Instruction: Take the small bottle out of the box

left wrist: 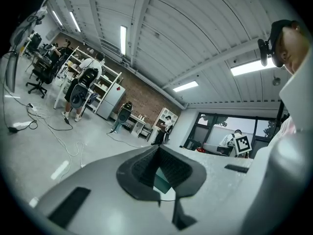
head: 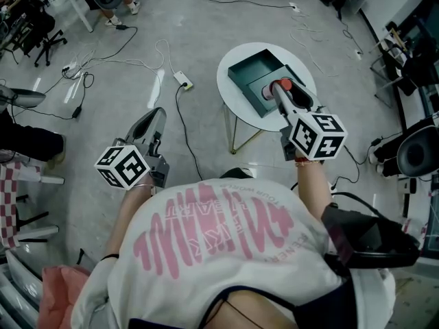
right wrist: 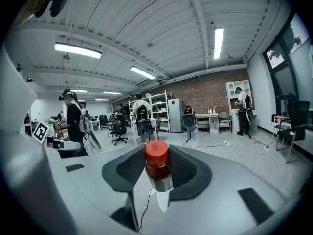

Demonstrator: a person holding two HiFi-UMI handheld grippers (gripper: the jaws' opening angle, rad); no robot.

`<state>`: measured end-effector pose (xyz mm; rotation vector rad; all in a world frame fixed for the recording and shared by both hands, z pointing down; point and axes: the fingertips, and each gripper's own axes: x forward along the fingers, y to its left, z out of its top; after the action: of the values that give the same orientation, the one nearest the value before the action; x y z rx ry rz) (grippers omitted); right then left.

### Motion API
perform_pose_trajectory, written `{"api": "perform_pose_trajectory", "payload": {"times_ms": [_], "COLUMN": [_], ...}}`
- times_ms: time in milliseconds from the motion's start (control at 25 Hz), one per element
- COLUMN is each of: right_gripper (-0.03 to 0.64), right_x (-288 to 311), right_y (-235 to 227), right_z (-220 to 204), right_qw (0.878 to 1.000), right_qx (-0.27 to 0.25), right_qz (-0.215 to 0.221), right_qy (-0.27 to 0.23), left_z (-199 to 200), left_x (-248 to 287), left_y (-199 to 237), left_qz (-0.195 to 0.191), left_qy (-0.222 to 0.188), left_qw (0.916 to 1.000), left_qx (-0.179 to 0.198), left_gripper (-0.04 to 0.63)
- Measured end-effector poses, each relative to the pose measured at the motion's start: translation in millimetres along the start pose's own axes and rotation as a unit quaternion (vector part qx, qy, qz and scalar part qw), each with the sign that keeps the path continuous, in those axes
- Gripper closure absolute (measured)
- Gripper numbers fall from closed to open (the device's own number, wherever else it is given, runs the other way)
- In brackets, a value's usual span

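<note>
Small bottle [right wrist: 158,176] is gripped between the pads of the right gripper [right wrist: 157,161], red cap [right wrist: 157,153] uppermost and the body clamped just below it. In the head view the right gripper [head: 281,88] is held over the dark green box [head: 255,70] on the round white table [head: 236,105], with the bottle [head: 283,85] overlapping the box's inner recess. Whether it is fully clear of the box cannot be told. Left gripper [head: 152,118] is held off to the left over the floor, well away from the table. Its jaws are closed tip to tip with nothing held.
</note>
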<state>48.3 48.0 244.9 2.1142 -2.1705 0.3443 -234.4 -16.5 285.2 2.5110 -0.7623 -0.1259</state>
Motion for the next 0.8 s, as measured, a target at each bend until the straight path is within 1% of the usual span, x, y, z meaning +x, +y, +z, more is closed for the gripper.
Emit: {"api": "perform_pose_trajectory", "payload": {"times_ms": [280,400,640,800], "right_gripper": [0.474,0.476,0.476,0.476], "right_x": [-17.7,-29.3,-74.2,-100.2], "right_y": [-0.9,-6.3,-35.4,-58.0], "right_z": [9.1,13.2,2.3,-8.1], "right_qw": [1.000,1.000,1.000,1.000], "right_qx": [-0.005,-0.003,0.007,0.015], "right_qz": [0.006,0.007,0.005,-0.001], "right_qy": [-0.015,-0.019,-0.016,-0.014], "left_z": [4.0,1.5,-28.6,-47.8], "left_x": [-13.9,-12.0,-5.1,-0.1], "left_y": [-13.7,-26.6,-64.9,-97.4], "left_qz": [0.007,0.006,0.011,0.004], "left_qy": [-0.020,-0.017,-0.007,-0.005], "left_qw": [0.9998,0.9998,0.9999,0.9999], "left_qx": [0.004,0.007,-0.005,-0.008], "left_gripper": [0.588,0.588,0.588,0.588]}}
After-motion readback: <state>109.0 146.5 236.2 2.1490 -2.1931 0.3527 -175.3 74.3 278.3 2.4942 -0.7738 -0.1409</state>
